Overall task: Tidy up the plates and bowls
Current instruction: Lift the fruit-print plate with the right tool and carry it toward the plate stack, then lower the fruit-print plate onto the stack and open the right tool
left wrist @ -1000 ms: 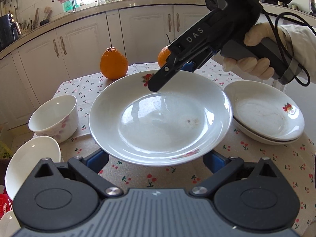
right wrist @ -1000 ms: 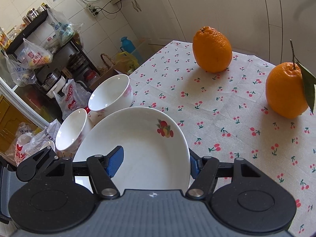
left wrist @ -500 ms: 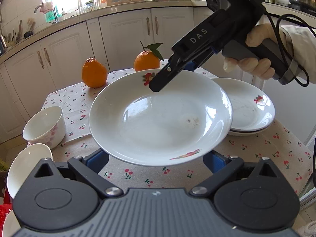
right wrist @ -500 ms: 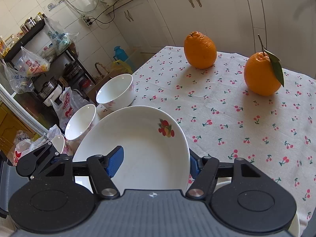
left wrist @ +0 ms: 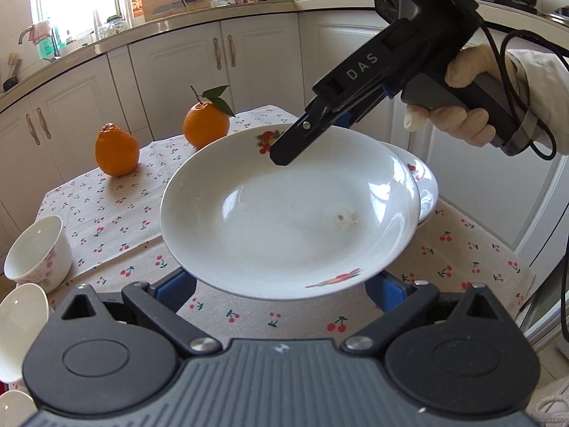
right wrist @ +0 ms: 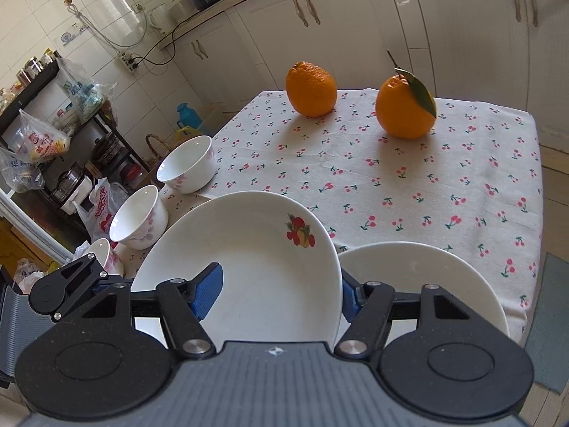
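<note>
A large white plate (left wrist: 291,210) with a fruit print hangs in the air above the table. My right gripper (left wrist: 302,135) is shut on its far rim. My left gripper (left wrist: 281,284) sits wide open under its near rim, and I cannot tell whether it touches the plate. The same plate (right wrist: 249,267) fills the right wrist view between the right gripper's (right wrist: 277,291) blue pads. A stack of white plates (left wrist: 425,188) lies on the table behind it, also showing in the right wrist view (right wrist: 419,284). Three white bowls (right wrist: 188,163) (right wrist: 138,217) (right wrist: 103,256) stand along the table's left edge.
Two oranges (left wrist: 116,149) (left wrist: 206,124) sit at the far side of the cherry-print tablecloth (right wrist: 409,185). White kitchen cabinets (left wrist: 170,67) stand behind the table. A shelf with bags (right wrist: 42,135) stands beyond the table's left edge.
The plate has been lifted and carried to the right, toward the plate stack, with both grippers moving along. The table and oranges now look farther below.
</note>
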Demonstrator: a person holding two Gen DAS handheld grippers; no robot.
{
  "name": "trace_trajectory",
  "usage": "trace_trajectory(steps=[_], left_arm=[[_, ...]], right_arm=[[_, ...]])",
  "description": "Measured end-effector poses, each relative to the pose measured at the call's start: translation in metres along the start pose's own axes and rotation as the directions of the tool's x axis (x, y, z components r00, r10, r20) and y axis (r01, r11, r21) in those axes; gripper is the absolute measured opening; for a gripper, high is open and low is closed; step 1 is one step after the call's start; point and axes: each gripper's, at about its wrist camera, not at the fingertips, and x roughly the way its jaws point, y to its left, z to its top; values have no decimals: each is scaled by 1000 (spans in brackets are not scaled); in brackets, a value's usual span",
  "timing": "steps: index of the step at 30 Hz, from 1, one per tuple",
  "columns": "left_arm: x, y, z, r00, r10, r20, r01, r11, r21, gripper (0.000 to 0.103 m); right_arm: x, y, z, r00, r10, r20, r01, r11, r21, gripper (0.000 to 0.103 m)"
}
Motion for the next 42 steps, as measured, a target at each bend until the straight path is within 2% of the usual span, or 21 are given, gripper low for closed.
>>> trace_trajectory(steps=[16, 30, 38, 42], left_arm=[[26, -26, 12, 995, -99, -6, 100, 992, 76, 100], [44, -41, 21, 992, -124, -16, 125, 983, 136, 100], [54, -42, 26, 992, -127, -25, 129, 983, 127, 100], [59, -43, 30, 992, -126, -1, 125, 980, 154, 100]], right_arm=[[-39, -30, -38, 995, -92, 41, 88, 992, 93, 72], [-55, -52, -60, 990, -126, 57, 115, 980, 159, 72], [-62, -59, -68, 988, -145, 57, 133, 974, 181, 72], [-63, -60, -70, 985, -165, 48, 154, 972, 175, 72]])
